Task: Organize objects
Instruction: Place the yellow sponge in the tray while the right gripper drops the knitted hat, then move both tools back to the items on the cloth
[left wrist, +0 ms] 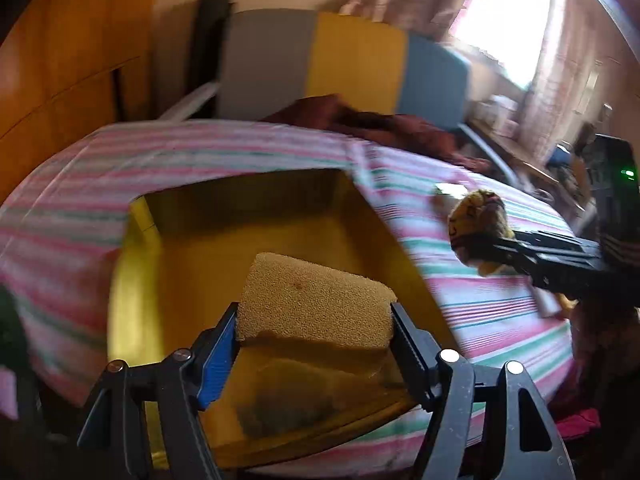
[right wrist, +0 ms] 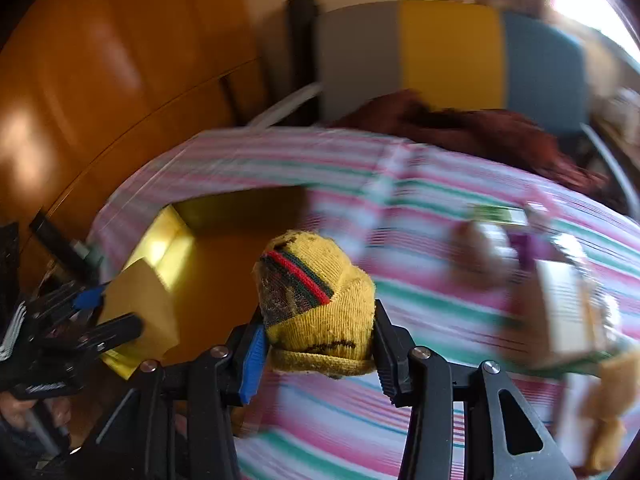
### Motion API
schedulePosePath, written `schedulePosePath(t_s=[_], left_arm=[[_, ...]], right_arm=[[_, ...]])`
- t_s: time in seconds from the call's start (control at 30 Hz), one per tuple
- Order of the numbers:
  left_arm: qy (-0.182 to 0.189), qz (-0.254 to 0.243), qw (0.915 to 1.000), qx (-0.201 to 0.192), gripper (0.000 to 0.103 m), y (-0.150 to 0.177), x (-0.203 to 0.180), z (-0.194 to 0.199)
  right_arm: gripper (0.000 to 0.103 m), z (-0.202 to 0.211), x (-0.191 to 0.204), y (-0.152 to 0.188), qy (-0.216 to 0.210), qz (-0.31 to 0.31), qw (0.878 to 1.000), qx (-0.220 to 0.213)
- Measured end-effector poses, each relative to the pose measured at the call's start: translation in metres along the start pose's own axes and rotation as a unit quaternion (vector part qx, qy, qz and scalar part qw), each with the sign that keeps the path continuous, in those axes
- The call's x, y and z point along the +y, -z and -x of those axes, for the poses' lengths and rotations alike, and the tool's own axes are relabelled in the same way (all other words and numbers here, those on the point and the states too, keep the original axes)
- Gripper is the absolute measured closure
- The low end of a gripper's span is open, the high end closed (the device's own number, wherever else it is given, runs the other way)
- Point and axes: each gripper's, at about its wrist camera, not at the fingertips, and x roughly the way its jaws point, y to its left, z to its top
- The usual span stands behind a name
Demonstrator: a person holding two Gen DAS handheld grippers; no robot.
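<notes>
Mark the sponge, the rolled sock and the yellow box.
sponge [left wrist: 316,296], left wrist view, its top face.
rolled sock [right wrist: 320,304], right wrist view, its front.
yellow box [left wrist: 280,224], left wrist view, its inner floor.

Both tools [left wrist: 314,322] [right wrist: 318,334] apparently clamped, loaded.

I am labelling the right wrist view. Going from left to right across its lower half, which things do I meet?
Left gripper holding the sponge → yellow box → rolled yellow sock in the right gripper → blurred packets on the striped sheet.
</notes>
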Motion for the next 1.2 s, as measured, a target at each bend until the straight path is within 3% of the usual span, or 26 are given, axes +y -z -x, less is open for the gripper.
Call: schedulePosePath(t_s=[0.17, 0.3, 0.37, 0.43, 0.53, 0.77, 1.03, 1.2], left_arm=[[-0.047, 0.041, 0.998, 0.009, 0.029, 0.02, 0.041, 0.006], [-0.073, 0.061, 0.9953, 0.017, 0.026, 0.032, 0.059, 0.006], [-0.075, 0.07, 0.9946, 0.017, 0.025, 0.033, 0.064, 0.007], [-0.072, 0.079, 0.9942, 0.011, 0.024, 0.036, 0.069, 0.011], [-0.069, 0.081, 0.9943, 0.007, 0.02, 0.039, 0.073, 0.017], [-0.071, 0.091, 0.9933, -0.006, 0.019, 0.036, 0.076, 0.029], [-0.134, 0.092, 0.9848, -0.06, 0.019, 0.019, 0.065, 0.056], [-0.158, 0.08, 0.9814, -0.074, 0.019, 0.012, 0.058, 0.061]], right_arm=[[0.056, -0.042, 0.066, 0.007, -0.051, 0.049, 0.997, 0.04], [0.049, -0.072, 0.099, 0.015, -0.085, 0.065, 0.991, 0.077], [0.035, -0.08, 0.112, 0.022, -0.117, 0.068, 0.987, 0.092], [0.033, -0.084, 0.119, 0.027, -0.132, 0.072, 0.983, 0.101], [0.021, -0.083, 0.127, 0.033, -0.158, 0.076, 0.979, 0.108], [0.018, -0.068, 0.114, 0.032, -0.133, 0.058, 0.985, 0.089], [0.01, -0.048, 0.104, 0.026, -0.083, 0.039, 0.995, 0.049], [0.01, -0.043, 0.103, 0.026, -0.061, 0.037, 0.997, 0.039]])
